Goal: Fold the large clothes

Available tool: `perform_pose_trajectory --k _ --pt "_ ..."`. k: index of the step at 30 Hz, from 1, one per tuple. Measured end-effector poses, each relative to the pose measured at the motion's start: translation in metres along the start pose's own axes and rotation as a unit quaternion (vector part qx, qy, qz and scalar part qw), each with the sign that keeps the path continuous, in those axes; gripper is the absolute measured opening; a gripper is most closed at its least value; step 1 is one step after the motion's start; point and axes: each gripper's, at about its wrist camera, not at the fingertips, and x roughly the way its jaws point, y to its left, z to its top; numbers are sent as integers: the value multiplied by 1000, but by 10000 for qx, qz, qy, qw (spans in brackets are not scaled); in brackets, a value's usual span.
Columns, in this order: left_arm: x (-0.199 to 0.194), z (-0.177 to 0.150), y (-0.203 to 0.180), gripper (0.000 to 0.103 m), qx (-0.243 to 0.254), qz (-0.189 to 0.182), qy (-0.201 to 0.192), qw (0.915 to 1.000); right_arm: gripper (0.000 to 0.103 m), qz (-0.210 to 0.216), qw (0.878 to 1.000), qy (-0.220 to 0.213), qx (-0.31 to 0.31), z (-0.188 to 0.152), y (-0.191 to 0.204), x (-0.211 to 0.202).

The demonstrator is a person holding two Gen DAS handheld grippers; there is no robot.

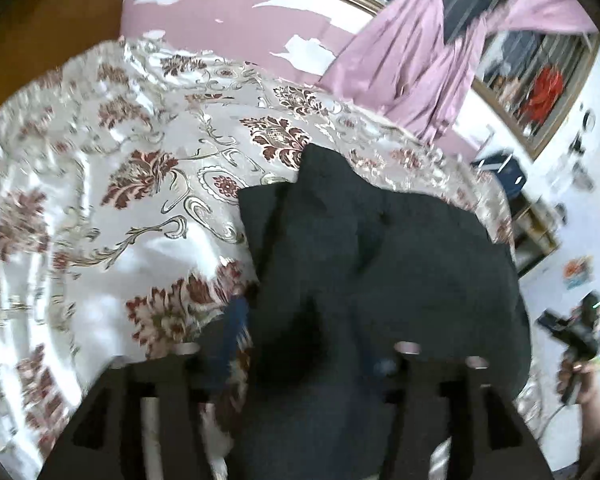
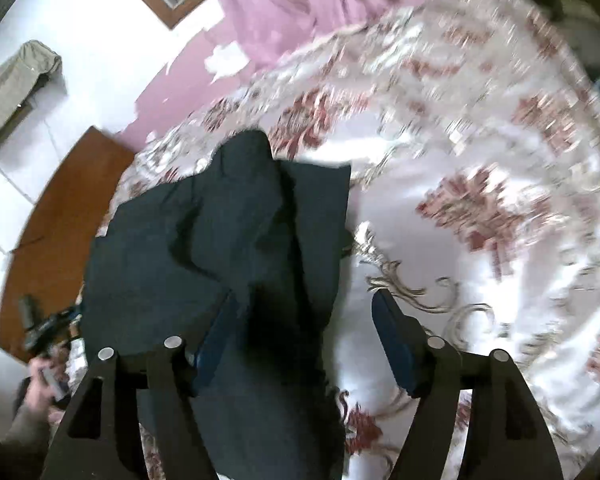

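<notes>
I had the dark garment [image 1: 380,248] lying crumpled on the floral bedspread [image 1: 100,184], one end humped toward the far edge of the bed, the near end running under my left gripper [image 1: 300,356] and between its fingers. Those jaws stood apart with no pad pressing the cloth that I could see, though blur smeared that corner. My right gripper [image 2: 300,340] was likewise spread wide — its blue pads [image 2: 392,340] off the fabric, with the garment's near end lying between them. Around the bed I could see lilac curtains [image 1: 412,64], a wooden-framed window [image 1: 540,80], peeling pink wall paint [image 1: 228,20] and a brown wooden panel [image 2: 60,232] past the bed's edge — none of it blocking the cloth.
</notes>
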Motion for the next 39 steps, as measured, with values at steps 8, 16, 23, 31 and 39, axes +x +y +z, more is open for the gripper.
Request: perform_pose_trajectory --k 8,16,23,31,39 --pt "-61 -40 -104 87 634 237 -205 9975 89 -234 9978 -232 -580 -41 101 -62" --pt "-126 -95 -164 91 894 440 -389 9943 92 -558 9916 -395 -1097 -93 184 -123" --pt "-164 -140 -178 92 915 824 -353 9918 93 -880 9830 -573 -1506 -152 231 -166" --pt "-197 -171 -193 101 1080 1083 -607 9864 94 -960 9830 -521 -1476 -199 238 -201" --pt "-205 -176 -200 103 1063 973 -630 9875 94 -965 9803 -692 -1576 -206 246 -218"
